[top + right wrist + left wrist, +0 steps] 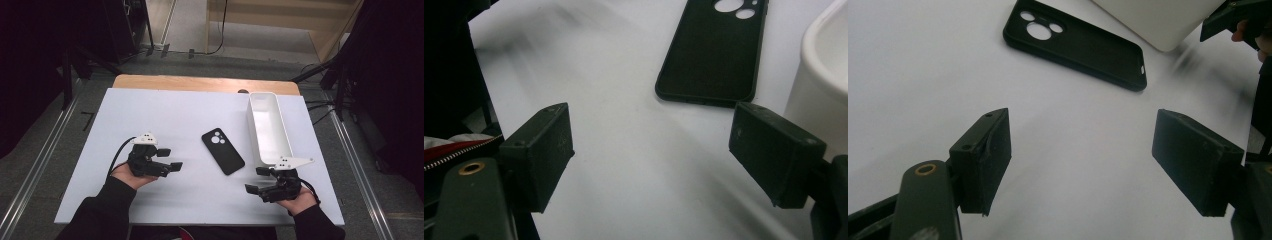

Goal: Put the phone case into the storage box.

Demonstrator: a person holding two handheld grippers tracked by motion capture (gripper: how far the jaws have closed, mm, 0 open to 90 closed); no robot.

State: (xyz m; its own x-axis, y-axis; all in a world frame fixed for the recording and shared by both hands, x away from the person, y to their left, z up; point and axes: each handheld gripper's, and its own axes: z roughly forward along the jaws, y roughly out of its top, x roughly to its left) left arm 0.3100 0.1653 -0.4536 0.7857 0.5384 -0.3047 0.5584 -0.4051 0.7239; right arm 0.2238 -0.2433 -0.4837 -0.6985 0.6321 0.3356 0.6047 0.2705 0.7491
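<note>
**Both grippers empty, phone case lying between them**

From the high view we see the whole layout: a white table [150,115] with a black phone case [223,151] lying flat near its middle, camera cut-outs toward the far side, its length running aslant. Just to its right stands a long white bin [270,127], apart from the case. The left gripper [169,159] sits at the left of the table, held in the person's left hand [131,176] with the palm turned up beneath it, its jaws pointing right toward the case. The right gripper [259,180] is near the table's front right corner, just before the near end of the bin, cradled in the right hand [301,201], with its jaws pointing left. Both dark sleeves come in from the bottom edge.

The left gripper view gives us what the high view cannot: the gap between its two black jaws is wide and holds nothing but bare table. Beyond them lies the case, with a corner of the bin behind it and part of the other gripper at the upper right edge.

In the right gripper view we likewise find its jaws spread well apart with nothing between them. The case's bottom edge lies just beyond them, and the bin's rounded wall stands close by the right-hand jaw. A red zipper edge shows at the lower left.
</note>
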